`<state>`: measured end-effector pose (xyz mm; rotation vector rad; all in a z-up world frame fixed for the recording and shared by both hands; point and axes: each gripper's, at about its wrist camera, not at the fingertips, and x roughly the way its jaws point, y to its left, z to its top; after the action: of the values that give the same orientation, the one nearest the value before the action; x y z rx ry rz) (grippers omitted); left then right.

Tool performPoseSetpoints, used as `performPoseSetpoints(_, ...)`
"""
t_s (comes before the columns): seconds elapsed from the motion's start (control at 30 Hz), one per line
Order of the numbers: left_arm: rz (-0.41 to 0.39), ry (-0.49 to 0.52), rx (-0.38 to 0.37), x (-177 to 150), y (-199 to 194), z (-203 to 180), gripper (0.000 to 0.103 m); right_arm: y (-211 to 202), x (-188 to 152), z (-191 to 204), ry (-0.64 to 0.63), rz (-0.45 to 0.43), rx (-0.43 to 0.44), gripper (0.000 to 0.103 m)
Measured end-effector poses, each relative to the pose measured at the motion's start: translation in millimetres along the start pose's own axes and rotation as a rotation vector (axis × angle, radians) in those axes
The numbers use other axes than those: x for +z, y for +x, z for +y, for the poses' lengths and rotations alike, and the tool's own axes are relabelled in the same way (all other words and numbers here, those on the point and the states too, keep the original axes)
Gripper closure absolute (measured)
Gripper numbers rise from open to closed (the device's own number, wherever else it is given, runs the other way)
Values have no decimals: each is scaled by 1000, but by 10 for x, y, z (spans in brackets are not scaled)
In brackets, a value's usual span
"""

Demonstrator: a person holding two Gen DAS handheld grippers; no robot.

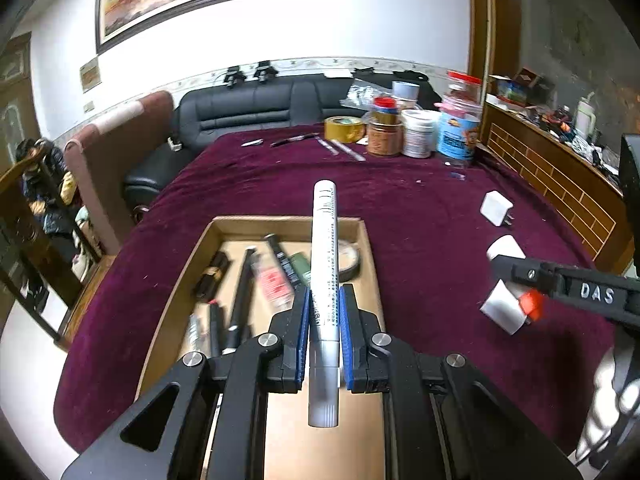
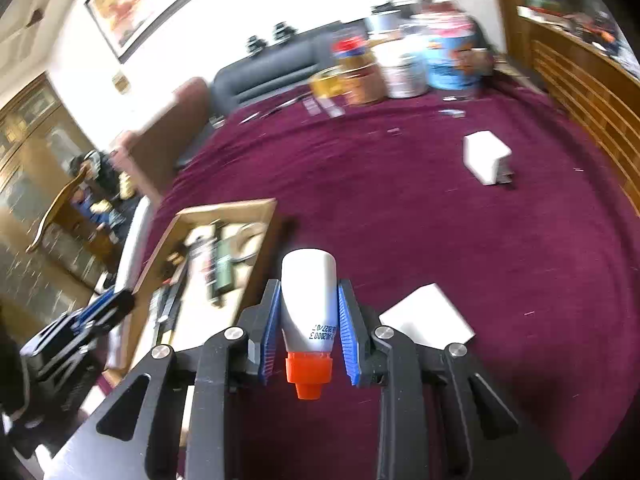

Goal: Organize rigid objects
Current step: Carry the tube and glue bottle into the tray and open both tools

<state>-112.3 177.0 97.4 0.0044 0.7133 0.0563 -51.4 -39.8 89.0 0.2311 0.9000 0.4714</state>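
Note:
My left gripper (image 1: 324, 300) is shut on a silver-white marker pen (image 1: 325, 248) and holds it above a shallow cardboard box (image 1: 256, 225) that holds several pens, markers and a tape roll. My right gripper (image 2: 307, 304) is shut on a small white bottle with an orange cap (image 2: 308, 300), above the maroon tablecloth to the right of the box (image 2: 224, 210). In the left wrist view the right gripper (image 1: 520, 280) shows at the right with the bottle (image 1: 504, 308).
White chargers lie on the cloth (image 1: 496, 208) (image 2: 486, 156), and a white block (image 2: 428, 316) lies beside my right gripper. Jars, tubs and a tape roll (image 1: 344, 128) stand at the far edge. A black sofa (image 1: 248, 108) is behind, a wooden counter (image 1: 552, 168) at right.

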Motion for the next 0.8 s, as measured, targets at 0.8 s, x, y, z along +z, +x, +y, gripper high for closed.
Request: performPoseSetpoints(0.8,101,-99,-1,-591,212,649,91,666,-622,1028,-163,202,76,78)
